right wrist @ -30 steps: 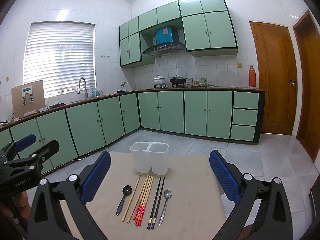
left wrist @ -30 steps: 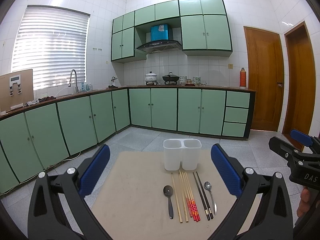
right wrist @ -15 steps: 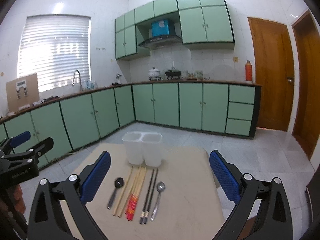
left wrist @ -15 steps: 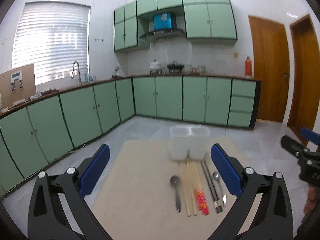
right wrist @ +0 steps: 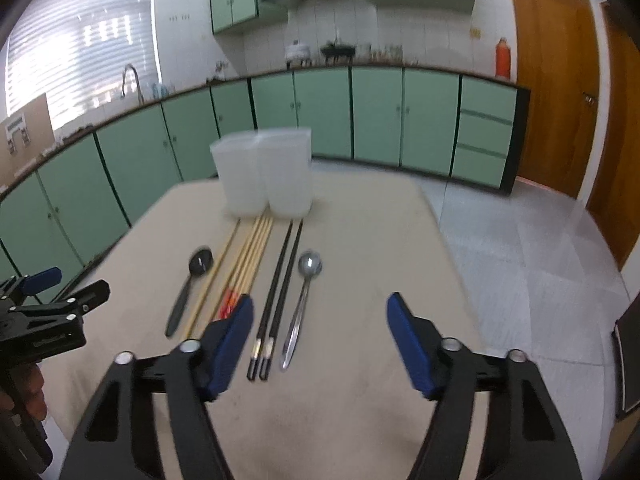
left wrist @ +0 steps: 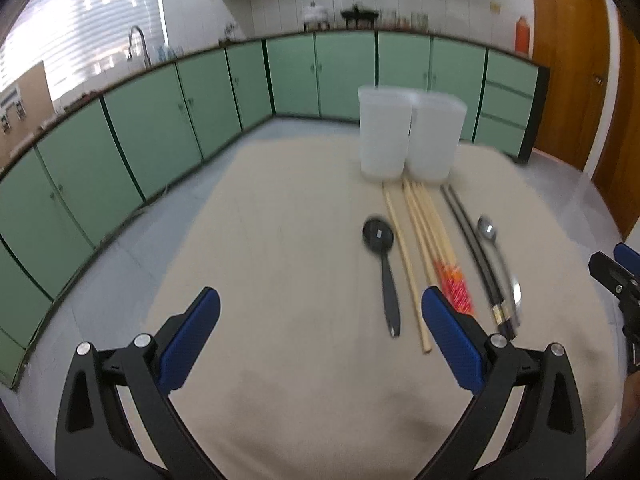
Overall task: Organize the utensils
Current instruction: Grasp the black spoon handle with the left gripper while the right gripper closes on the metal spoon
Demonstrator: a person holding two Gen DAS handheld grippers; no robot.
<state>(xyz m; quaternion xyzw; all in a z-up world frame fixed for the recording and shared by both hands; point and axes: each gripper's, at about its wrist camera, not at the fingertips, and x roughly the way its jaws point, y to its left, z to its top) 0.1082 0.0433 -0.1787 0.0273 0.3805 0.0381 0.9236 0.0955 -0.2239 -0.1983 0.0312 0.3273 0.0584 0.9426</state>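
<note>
Here, approach step: right gripper [right wrist: 320, 344], jaws closing on nothing, hangs over the table [right wrist: 360, 420]; black chopsticks [right wrist: 276, 300] and steel spoon [right wrist: 300, 312] lie just ahead, awaiting a pinch. Left gripper [left wrist: 320, 336] spread, empty.

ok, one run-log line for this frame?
phase: approach | left gripper: open, empty | right gripper: closing, empty, above black chopsticks and metal spoon | two-cup holder: empty | utensils on table

left gripper [left wrist: 320, 336]: black frame, blue pads, silver screws | right gripper [right wrist: 320, 336]: same
</note>
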